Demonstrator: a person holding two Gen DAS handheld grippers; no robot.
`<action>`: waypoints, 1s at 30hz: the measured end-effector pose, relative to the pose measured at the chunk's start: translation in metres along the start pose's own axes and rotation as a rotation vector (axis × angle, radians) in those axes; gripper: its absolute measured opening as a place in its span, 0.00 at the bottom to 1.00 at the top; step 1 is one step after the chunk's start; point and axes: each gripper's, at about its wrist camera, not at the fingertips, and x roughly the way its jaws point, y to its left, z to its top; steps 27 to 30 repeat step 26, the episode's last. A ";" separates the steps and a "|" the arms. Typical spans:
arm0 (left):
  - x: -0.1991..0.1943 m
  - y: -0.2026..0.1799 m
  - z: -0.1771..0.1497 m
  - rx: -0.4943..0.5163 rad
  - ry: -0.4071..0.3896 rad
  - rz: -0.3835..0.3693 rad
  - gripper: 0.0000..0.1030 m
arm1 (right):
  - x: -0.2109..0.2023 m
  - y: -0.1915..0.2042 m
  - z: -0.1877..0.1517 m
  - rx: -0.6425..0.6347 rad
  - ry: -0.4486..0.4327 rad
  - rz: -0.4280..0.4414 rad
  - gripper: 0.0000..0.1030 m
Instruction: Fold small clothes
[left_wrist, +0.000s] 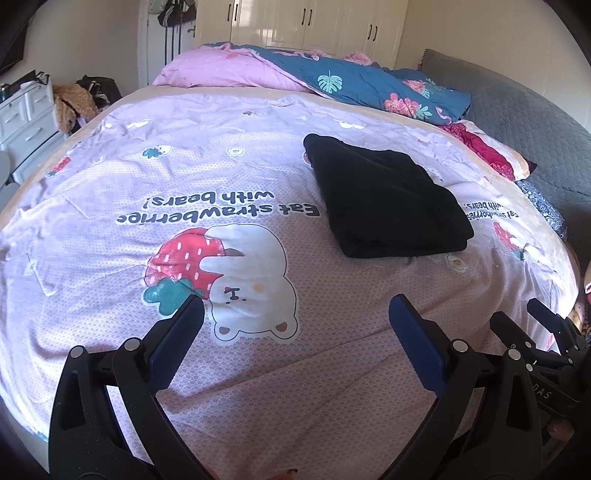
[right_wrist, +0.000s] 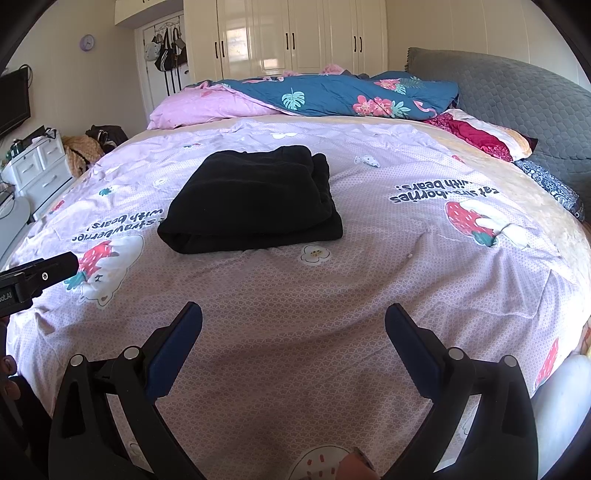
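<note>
We note the folded garment (right_wrist: 251, 199) lying on the bed cover (right_wrist: 332, 295), well ahead of both sets of tongs. The left tongs (left_wrist: 295, 325) sit left of it; the right tongs (right_wrist: 293, 328) face it slightly from the right, both with jaws spread, over bare cover, nothing between them. Behind the garment, a quilt (right_wrist: 332, 98) lies heaped across the far end of the bed. To the right of the bed we see a padded headboard (right_wrist: 517, 107) with pillows (right_wrist: 480, 136) against it. A drawer unit (right_wrist: 37, 166) stands left of the bed; wardrobes (right_wrist: 295, 37) line the far wall.
</note>
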 end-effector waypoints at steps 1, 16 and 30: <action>0.000 0.000 0.000 0.002 0.001 0.003 0.91 | 0.000 0.000 0.000 0.000 0.000 -0.001 0.96; 0.009 0.003 -0.005 0.001 0.038 -0.003 0.91 | -0.003 -0.007 -0.001 0.028 0.001 -0.031 0.96; 0.016 0.185 0.015 -0.316 0.055 0.207 0.91 | -0.039 -0.228 -0.036 0.531 0.012 -0.480 0.96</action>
